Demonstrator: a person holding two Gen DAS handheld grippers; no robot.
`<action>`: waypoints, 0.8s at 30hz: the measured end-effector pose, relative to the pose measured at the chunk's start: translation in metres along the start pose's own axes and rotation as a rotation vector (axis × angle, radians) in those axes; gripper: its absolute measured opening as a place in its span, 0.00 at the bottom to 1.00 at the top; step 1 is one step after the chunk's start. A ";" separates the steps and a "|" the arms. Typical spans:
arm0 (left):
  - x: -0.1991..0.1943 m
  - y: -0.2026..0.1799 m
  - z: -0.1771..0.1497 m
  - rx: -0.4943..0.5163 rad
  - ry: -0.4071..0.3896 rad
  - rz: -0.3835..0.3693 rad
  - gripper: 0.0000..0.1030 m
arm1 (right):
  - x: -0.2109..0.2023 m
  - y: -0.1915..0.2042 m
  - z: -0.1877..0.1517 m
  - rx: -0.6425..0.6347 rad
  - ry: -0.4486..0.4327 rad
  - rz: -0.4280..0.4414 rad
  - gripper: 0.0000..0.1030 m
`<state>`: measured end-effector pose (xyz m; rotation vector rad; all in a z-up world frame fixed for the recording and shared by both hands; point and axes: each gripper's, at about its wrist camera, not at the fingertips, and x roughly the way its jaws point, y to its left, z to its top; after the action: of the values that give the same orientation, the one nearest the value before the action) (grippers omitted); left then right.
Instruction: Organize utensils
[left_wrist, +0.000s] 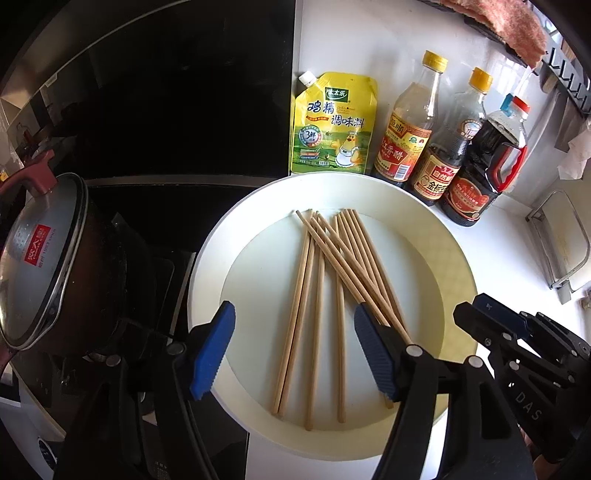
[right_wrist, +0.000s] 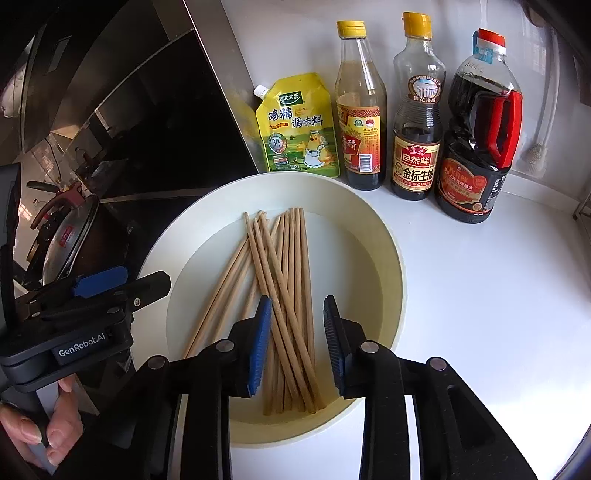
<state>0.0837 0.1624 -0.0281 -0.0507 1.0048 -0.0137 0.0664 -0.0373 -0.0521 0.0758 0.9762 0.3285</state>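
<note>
Both the left tool (left_wrist: 291, 350) and right tool (right_wrist: 297, 347) hover released over loose chopsticks (right_wrist: 284, 302) in the white plate (right_wrist: 384, 236) mid-frame, so gathering looks barely begun; next, one should descend and pinch a bundle.

- chopsticks (right_wrist: 284, 295) look like plain matt wood to me
- plate (right_wrist: 384, 266) I see is smooth, cream
- pot lid (left_wrist: 40, 258) is shiny metal
- bottles (right_wrist: 417, 110) glossy, clear
</note>
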 end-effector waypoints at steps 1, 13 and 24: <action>-0.002 0.000 -0.001 0.002 -0.005 0.001 0.64 | -0.002 0.001 -0.001 -0.003 -0.003 -0.001 0.29; -0.025 -0.002 -0.010 0.000 -0.044 0.007 0.71 | -0.024 0.010 -0.010 -0.021 -0.046 -0.009 0.36; -0.035 -0.001 -0.014 0.003 -0.057 0.015 0.79 | -0.032 0.014 -0.014 -0.027 -0.058 -0.020 0.44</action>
<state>0.0532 0.1626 -0.0061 -0.0404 0.9485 0.0003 0.0350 -0.0355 -0.0310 0.0509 0.9145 0.3197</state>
